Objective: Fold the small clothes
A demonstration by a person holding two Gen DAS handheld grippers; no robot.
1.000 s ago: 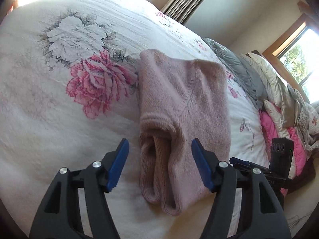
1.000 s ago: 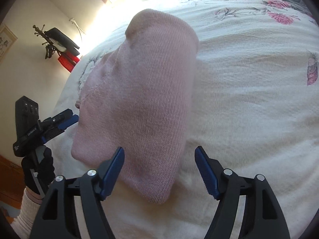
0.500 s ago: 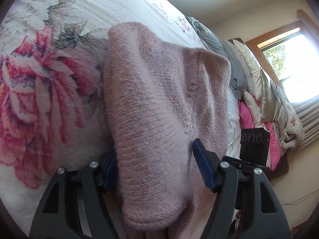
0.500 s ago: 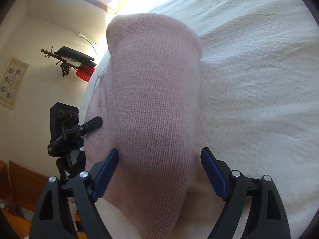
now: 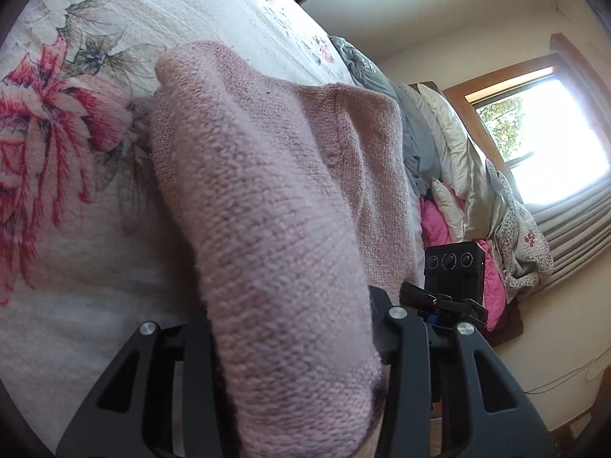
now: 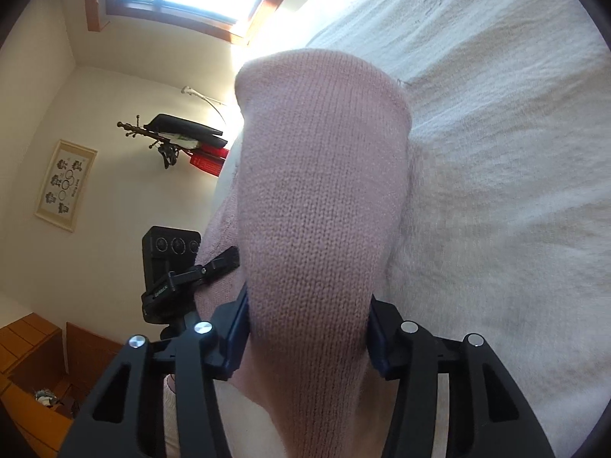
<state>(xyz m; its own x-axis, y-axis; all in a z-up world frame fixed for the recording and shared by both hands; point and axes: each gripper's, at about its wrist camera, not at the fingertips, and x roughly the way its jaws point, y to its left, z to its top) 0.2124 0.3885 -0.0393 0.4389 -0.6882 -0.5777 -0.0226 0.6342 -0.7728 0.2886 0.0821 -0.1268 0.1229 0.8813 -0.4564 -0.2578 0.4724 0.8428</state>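
Pink sweater (image 5: 275, 198), long axis running away across the bedspread (image 5: 76, 267), its near end clamped by both left gripper (image 5: 294, 343) and right gripper (image 6: 309, 328).

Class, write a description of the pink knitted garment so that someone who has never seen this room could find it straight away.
Start at the big bed with the white floral bedspread. On it lies one folded dusty-pink knit sweater, its near end between the fingers of the left tool and the right tool. Unlike the grey and bright-pink bedding piled along the bed's edge, it is plain, ribbed and pale.
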